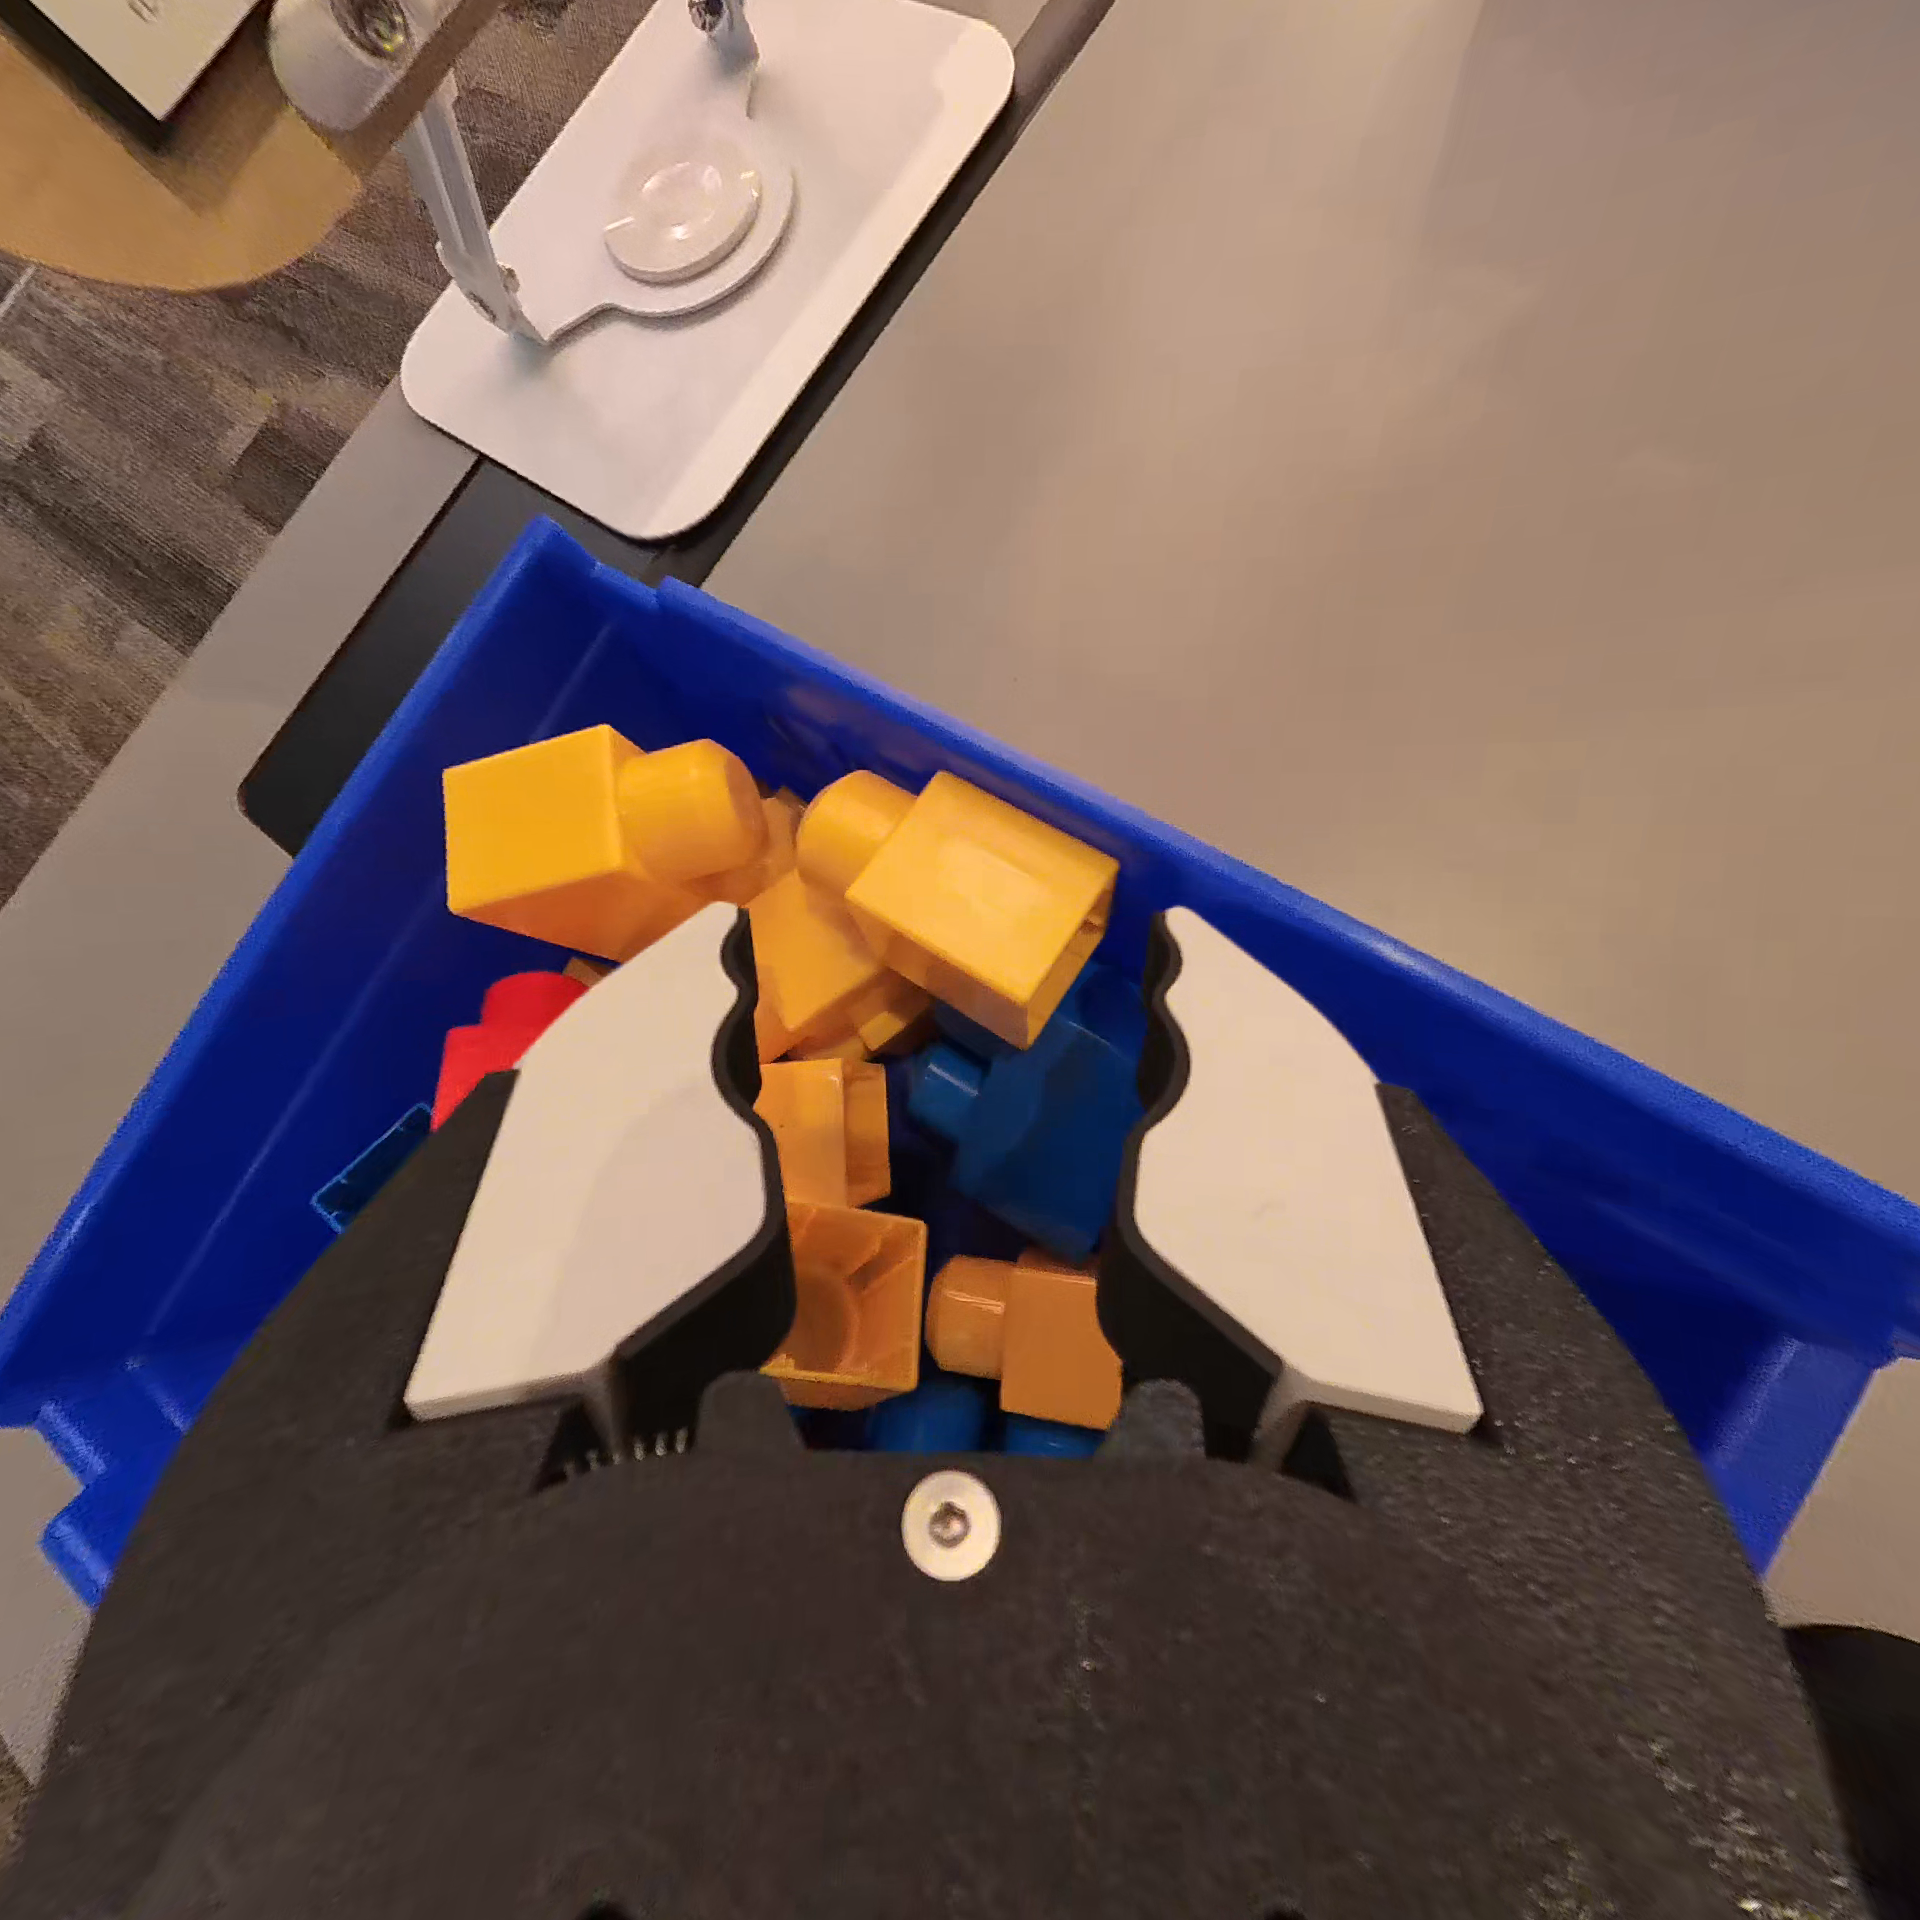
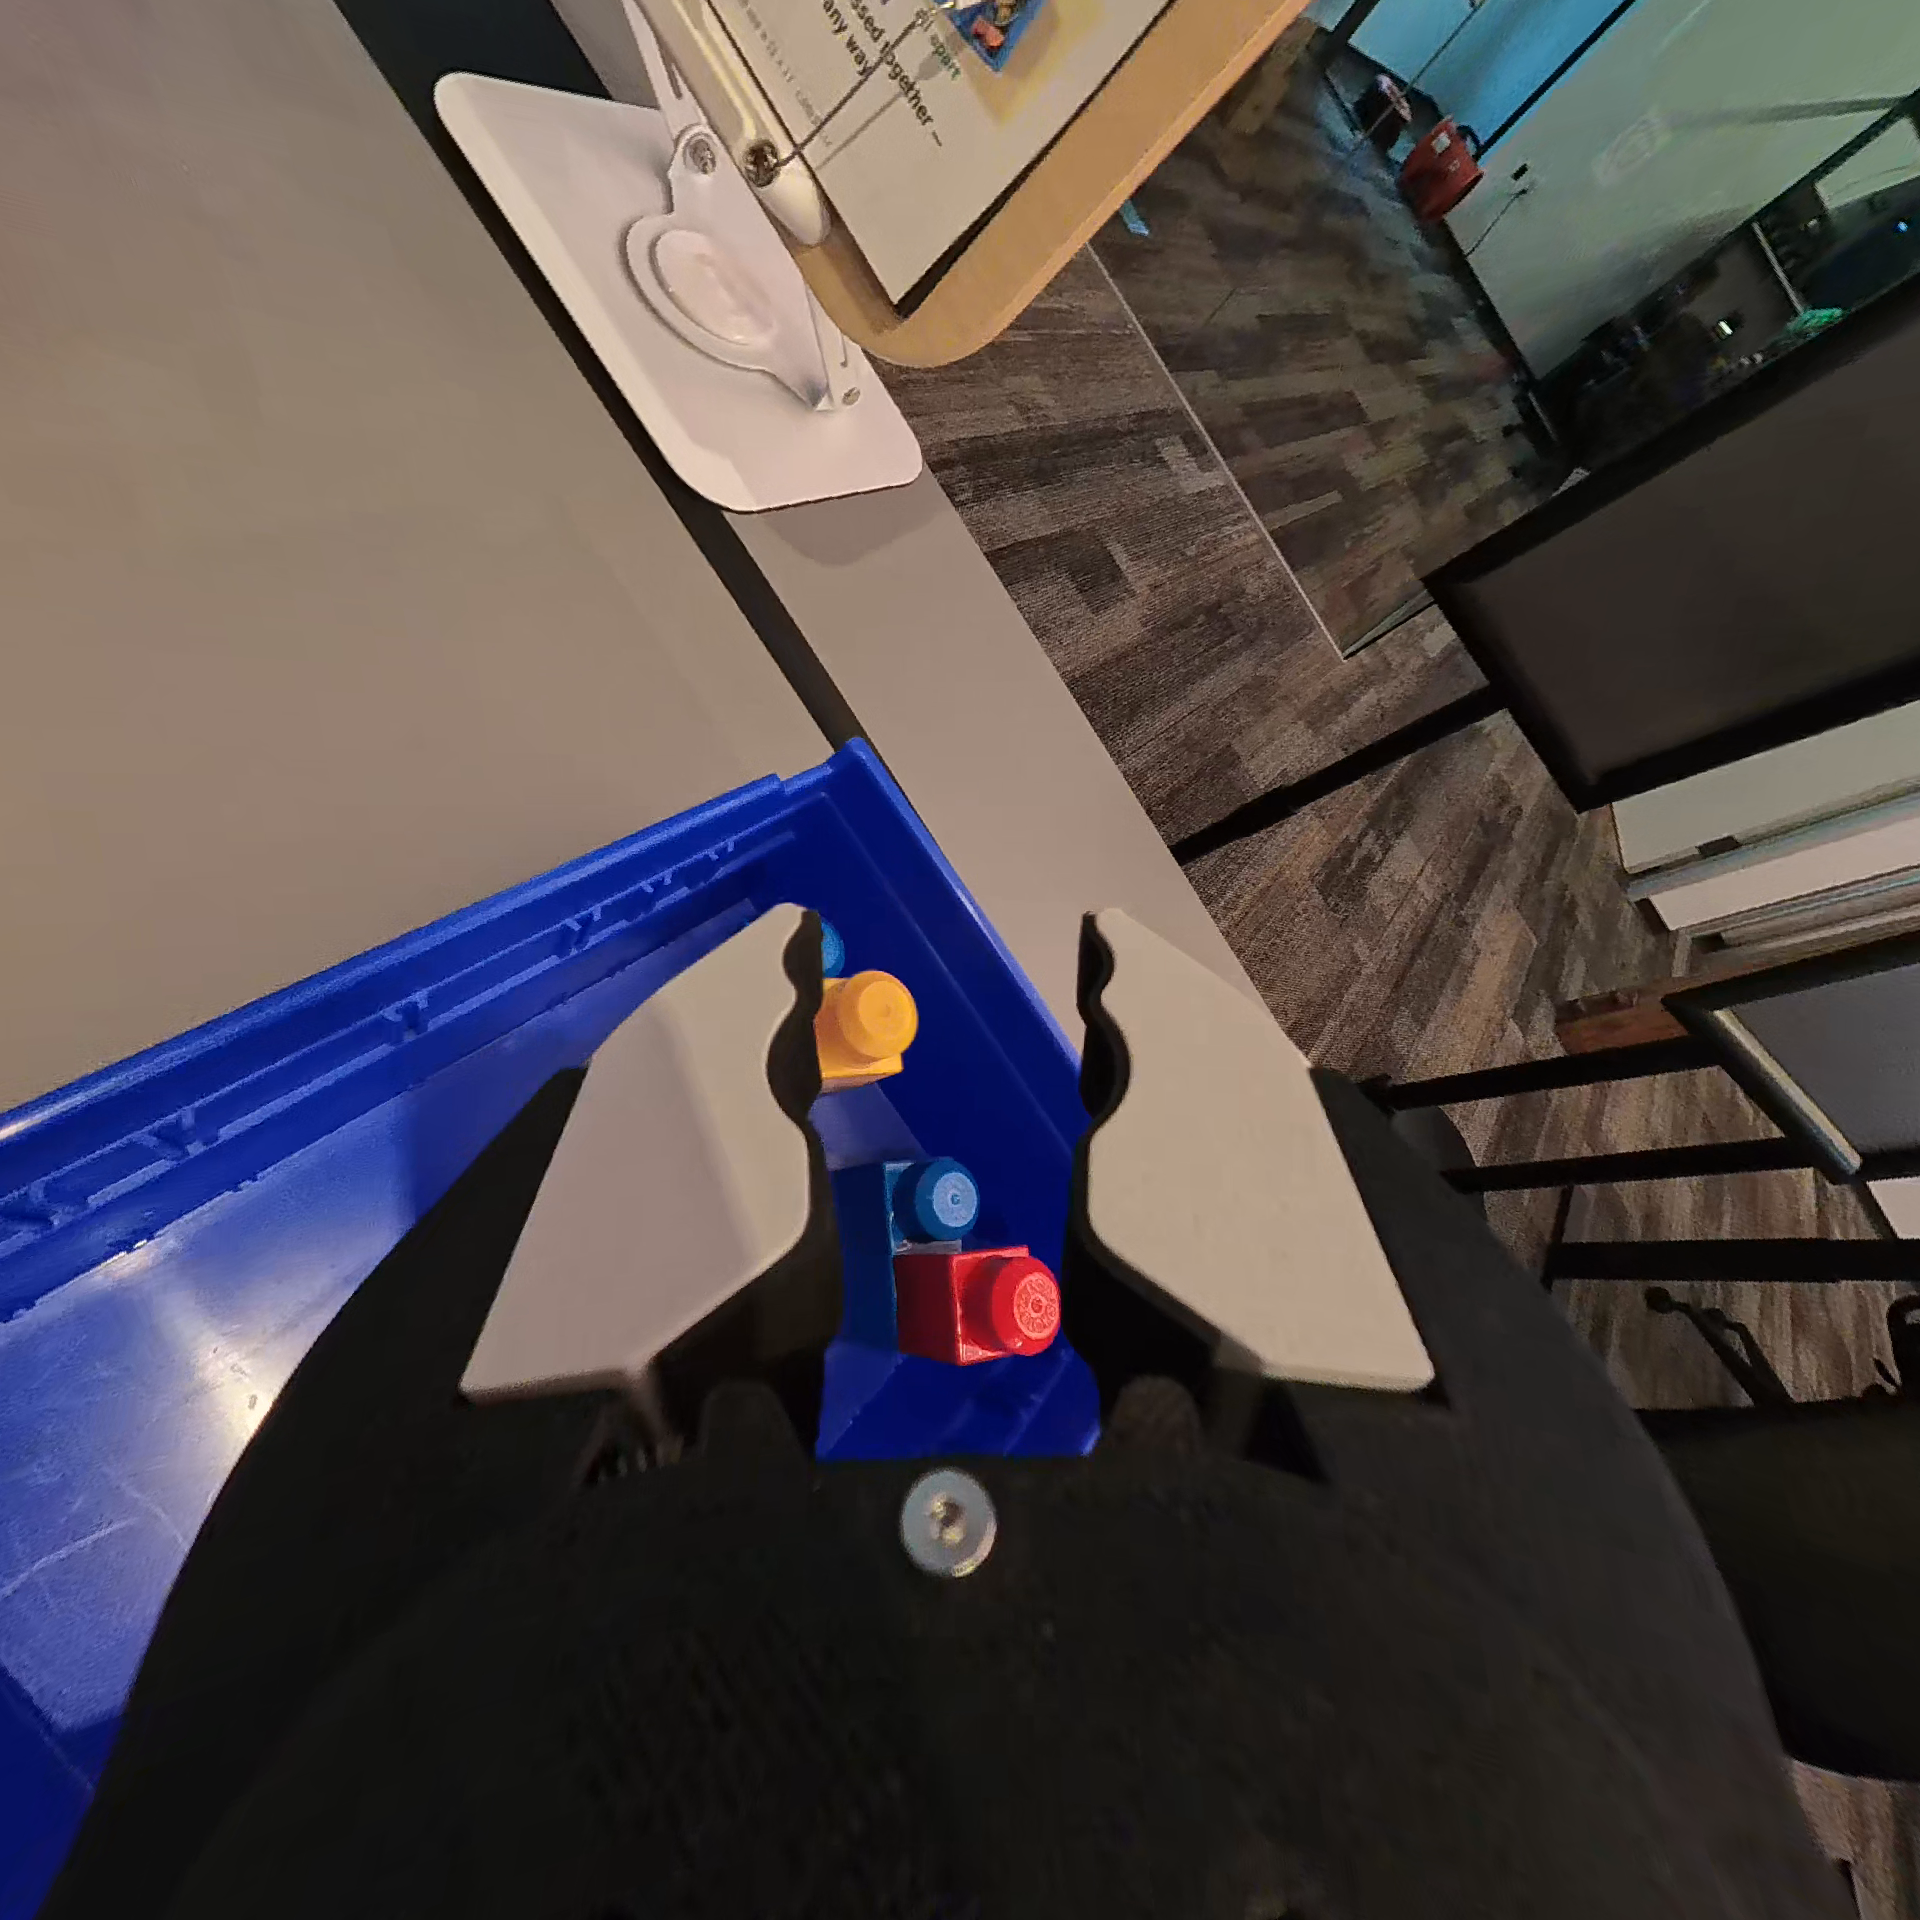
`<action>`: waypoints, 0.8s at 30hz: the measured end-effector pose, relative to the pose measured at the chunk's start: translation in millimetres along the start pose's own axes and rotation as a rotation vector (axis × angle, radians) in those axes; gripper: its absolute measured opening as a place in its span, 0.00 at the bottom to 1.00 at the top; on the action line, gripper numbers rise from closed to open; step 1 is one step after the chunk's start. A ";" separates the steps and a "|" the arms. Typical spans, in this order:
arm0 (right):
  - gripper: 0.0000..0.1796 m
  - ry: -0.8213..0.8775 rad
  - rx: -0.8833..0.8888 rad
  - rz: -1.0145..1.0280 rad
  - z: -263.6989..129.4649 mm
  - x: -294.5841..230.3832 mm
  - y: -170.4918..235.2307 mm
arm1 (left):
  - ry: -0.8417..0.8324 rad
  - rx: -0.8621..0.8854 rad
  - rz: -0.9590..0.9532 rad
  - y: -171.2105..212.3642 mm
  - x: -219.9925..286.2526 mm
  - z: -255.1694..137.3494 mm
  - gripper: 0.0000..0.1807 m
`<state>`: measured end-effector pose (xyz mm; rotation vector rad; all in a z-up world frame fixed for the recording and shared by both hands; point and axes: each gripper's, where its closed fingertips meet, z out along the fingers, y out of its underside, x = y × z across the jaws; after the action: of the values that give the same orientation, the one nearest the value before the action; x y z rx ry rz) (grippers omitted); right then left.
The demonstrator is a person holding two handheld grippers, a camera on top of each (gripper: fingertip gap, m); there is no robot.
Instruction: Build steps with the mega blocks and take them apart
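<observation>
In the left wrist view a blue bin [image 1: 1455, 997] holds a loose pile of mega blocks: several yellow ones [image 1: 977, 904], a blue one [image 1: 1029, 1122] and a red one [image 1: 499, 1029] at the left. My left gripper [image 1: 945, 935] is open and empty, its fingers down over the pile on either side of the yellow and blue blocks. In the right wrist view my right gripper [image 2: 940, 935] is open and empty above a corner of a blue bin [image 2: 343, 1049]. A red block [image 2: 977, 1304], a blue block [image 2: 925, 1205] and a yellow block [image 2: 862, 1023] lie in that corner.
The bins stand on a grey table [image 1: 1351, 416] near its edge. A white stand base [image 1: 717, 260] with a metal arm sits at the table's edge; it also shows in the right wrist view [image 2: 665, 301]. Beyond the edge are carpet floor [image 2: 1195, 520] and dark chairs [image 2: 1683, 623]. About 50 cm separates my left fingertips from my right.
</observation>
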<state>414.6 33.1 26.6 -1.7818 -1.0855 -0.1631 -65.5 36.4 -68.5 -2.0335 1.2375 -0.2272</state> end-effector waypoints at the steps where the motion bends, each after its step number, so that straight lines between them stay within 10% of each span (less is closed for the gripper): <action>1: 0.27 -0.005 -0.003 -0.004 0.6 -1.2 -0.1 | 0.006 -0.001 0.012 1.4 0.8 1.7 0.40; 24: 0.27 -0.084 -0.061 -0.035 14.0 -18.9 6.1 | 0.128 0.079 0.048 -4.9 -1.1 9.8 0.40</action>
<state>403.0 32.4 5.2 -1.8391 -1.1828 -0.1453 -57.9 43.5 -72.1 -1.9449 1.3326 -0.3822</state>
